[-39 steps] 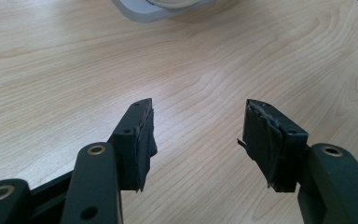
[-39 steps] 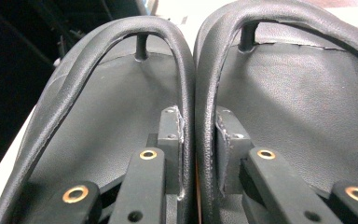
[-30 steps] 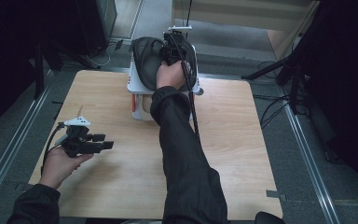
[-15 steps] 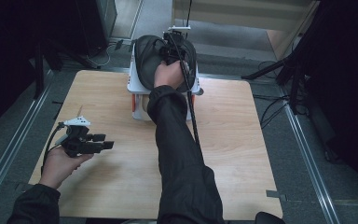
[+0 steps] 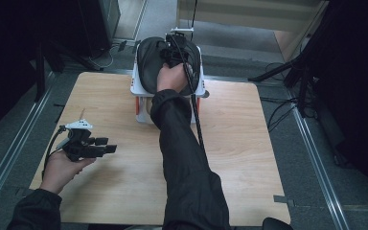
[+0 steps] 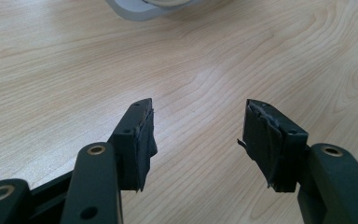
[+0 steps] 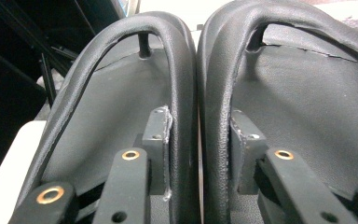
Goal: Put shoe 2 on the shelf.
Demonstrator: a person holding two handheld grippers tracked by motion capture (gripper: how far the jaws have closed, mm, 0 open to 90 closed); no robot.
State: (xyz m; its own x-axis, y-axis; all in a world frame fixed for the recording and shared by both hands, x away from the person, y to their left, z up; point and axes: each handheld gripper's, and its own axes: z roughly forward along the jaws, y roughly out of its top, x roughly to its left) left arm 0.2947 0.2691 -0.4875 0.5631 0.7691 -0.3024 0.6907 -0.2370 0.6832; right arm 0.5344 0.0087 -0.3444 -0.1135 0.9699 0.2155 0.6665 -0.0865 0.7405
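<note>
A pair of black sandals (image 5: 149, 64) lies side by side on a white rack (image 5: 135, 89) at the table's far edge. My right gripper (image 5: 173, 51) reaches down into them. In the right gripper view its jaws straddle the two neighbouring straps (image 7: 184, 93), one jaw inside each sandal. The right gripper (image 7: 200, 122) has just been opening; the pads sit close beside the straps without squeezing them. My left gripper (image 5: 106, 144) is held low over the left side of the table, open and empty (image 6: 198, 112).
The wooden table (image 5: 249, 143) stretches bare in front of and to the right of the rack. The rack's white base (image 6: 140, 9) lies ahead of the left gripper. A black cable (image 5: 196, 120) runs along the right forearm. Metal rails and stands border the table.
</note>
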